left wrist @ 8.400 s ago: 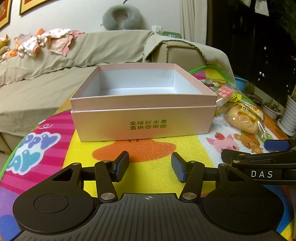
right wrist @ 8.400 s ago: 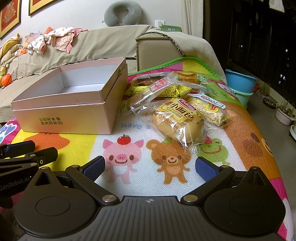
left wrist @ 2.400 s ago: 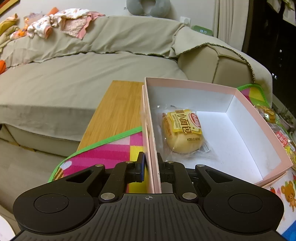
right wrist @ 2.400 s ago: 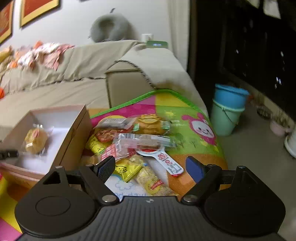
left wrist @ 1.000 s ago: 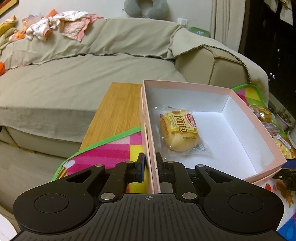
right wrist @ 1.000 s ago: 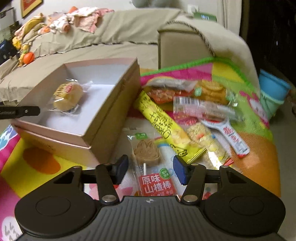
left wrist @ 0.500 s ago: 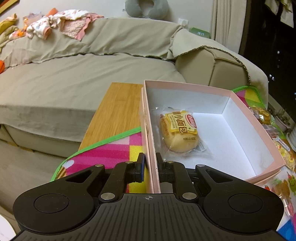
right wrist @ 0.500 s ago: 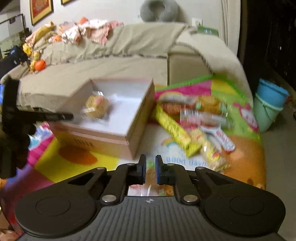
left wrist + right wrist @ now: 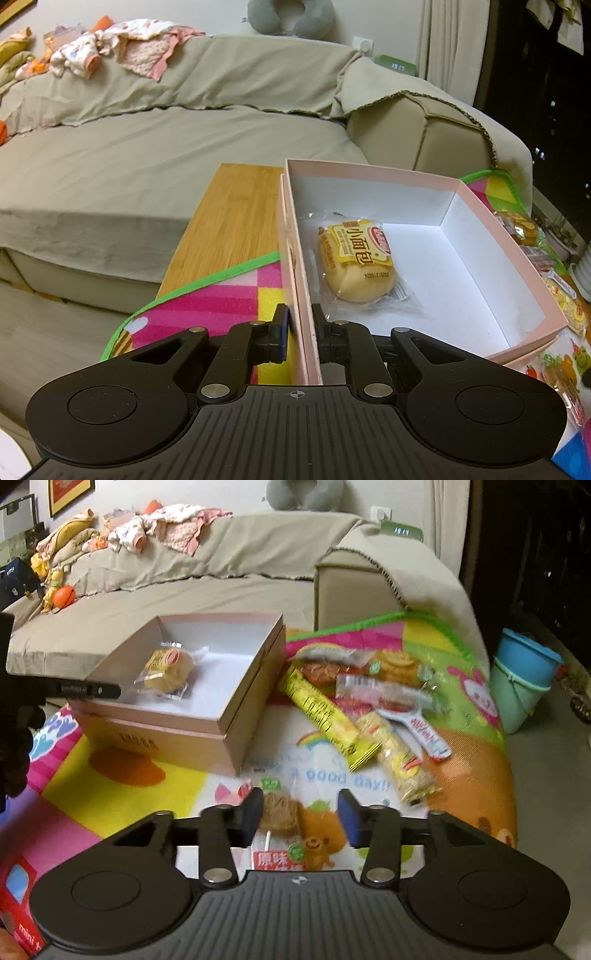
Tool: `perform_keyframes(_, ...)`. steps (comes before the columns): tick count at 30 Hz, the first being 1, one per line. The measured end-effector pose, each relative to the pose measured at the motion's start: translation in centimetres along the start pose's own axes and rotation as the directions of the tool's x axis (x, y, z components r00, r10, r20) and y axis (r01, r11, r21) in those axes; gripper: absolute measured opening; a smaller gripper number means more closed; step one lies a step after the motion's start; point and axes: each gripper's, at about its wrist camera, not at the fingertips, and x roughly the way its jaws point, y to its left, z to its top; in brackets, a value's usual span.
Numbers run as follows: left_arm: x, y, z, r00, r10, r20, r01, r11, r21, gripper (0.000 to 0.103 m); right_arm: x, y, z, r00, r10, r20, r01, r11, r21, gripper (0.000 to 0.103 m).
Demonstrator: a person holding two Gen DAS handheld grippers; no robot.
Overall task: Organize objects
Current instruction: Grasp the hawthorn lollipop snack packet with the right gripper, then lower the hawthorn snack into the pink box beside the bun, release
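Observation:
My left gripper (image 9: 297, 328) is shut on the near side wall of the open pink box (image 9: 369, 170). A wrapped bread bun (image 9: 356, 258) lies inside the box. In the right wrist view the same box (image 9: 251, 686) and bun (image 9: 168, 668) sit at the left, and a left gripper finger (image 9: 88, 690) reaches over the box's rim. My right gripper (image 9: 300, 818) hovers over the colourful mat (image 9: 122, 790) and its jaws are opening. A clear lollipop snack packet (image 9: 280, 814) shows between its fingers, and the pads do not press on it.
Several snack packets lie on the mat right of the box, among them a long yellow pack (image 9: 321, 712) and a white-red packet (image 9: 424, 727). A beige sofa (image 9: 147, 155) stands behind the wooden table (image 9: 236, 221). Stacked buckets (image 9: 524, 679) stand on the floor at the right.
The right gripper was shut half a second ago and now has its jaws apart with the snack packet between them. The left gripper keeps its hold on the box wall and has not moved.

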Motion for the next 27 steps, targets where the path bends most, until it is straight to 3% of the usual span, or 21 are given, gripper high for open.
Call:
perform_keyframes(10,-0.1,-0.1,0.0,1.000,-0.001,-0.001,0.001,1.000,0.003,0.014,4.1,0.5,-0.9,0.996,0.050,-0.068,-0.047,0.998,0.041,0.057)
perform_keyframes(12,-0.1,-0.1,0.0,1.000,0.000,-0.001,0.000,1.000,0.002,0.014,3.9,1.0,-1.0,0.996,0.048,-0.069,-0.048,0.999,0.009,0.036)
perform_keyframes(17,0.0,-0.1,0.0,1.000,-0.001,0.000,0.001,1.000,0.002,0.014,2.2,1.5,-1.3,0.995,0.066,-0.075,-0.067,0.998,-0.007,0.036)
perform_keyframes(23,0.0,0.0,0.0,1.000,-0.002,0.001,0.002,1.000,-0.003,0.014,-2.1,1.6,0.7,0.997,0.073,0.027,-0.073,0.997,-0.006,0.036)
perform_keyframes(27,-0.1,0.0,0.0,1.000,-0.004,0.000,0.004,1.000,-0.003,0.014,-4.8,2.1,4.2,0.983,0.112,0.143,-0.114,0.993,0.007,0.036)
